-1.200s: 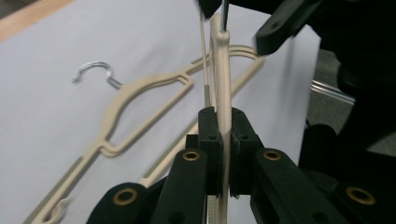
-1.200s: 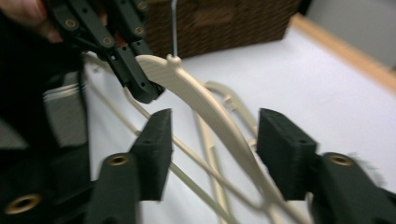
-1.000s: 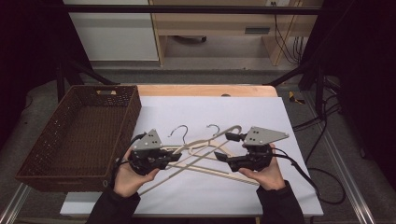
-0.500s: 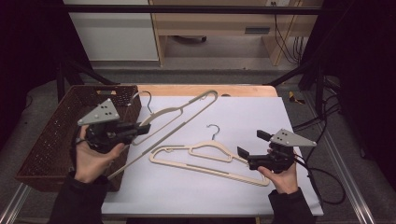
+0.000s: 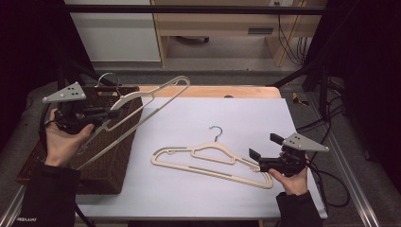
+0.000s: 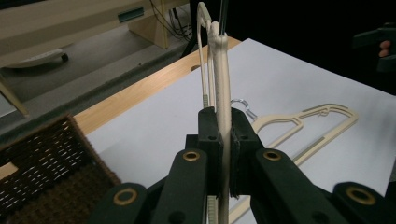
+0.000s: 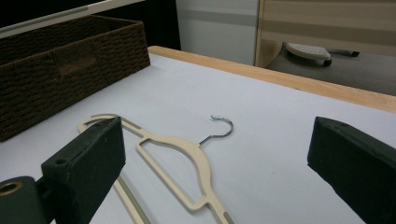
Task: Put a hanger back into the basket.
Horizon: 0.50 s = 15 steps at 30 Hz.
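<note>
Two cream plastic hangers with metal hooks are showing. The left gripper (image 5: 112,115) is clamping one hanger (image 5: 142,97) above the brown wicker basket (image 5: 111,156). The right gripper (image 5: 260,152), released with nothing between its jaws, has just been opening beside the other hanger (image 5: 208,158), which is lying flat on the white table (image 5: 255,113).

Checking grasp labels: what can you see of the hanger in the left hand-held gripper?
The held hanger is cream, plastic-looking, with a metal hook, open cut-out shoulders and a thin lower bar. It is off the table, tilted, one end raised toward the table's far edge, the other low over the basket. The left hand-held gripper is shut on its shoulder edge-on. Nothing else visibly touches it.
</note>
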Each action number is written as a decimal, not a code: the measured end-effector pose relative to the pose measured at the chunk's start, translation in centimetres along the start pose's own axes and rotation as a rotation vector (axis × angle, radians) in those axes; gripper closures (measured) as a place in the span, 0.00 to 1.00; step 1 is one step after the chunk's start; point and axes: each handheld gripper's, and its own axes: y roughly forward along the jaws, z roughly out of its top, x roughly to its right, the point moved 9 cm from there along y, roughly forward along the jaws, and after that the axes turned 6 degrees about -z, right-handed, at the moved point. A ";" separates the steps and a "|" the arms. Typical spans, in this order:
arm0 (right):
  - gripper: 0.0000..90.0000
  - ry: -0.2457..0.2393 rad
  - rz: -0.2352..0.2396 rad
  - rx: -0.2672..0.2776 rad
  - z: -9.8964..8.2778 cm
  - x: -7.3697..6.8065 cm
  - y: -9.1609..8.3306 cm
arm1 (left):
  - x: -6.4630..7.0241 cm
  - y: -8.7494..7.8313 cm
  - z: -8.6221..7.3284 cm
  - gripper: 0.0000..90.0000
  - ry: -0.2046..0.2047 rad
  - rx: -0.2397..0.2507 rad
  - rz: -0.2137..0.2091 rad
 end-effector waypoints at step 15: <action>0.04 -0.010 -0.006 -0.016 -0.5 0.2 0.4 | -6.4 -2.6 -3.3 0.96 -0.034 0.005 0.083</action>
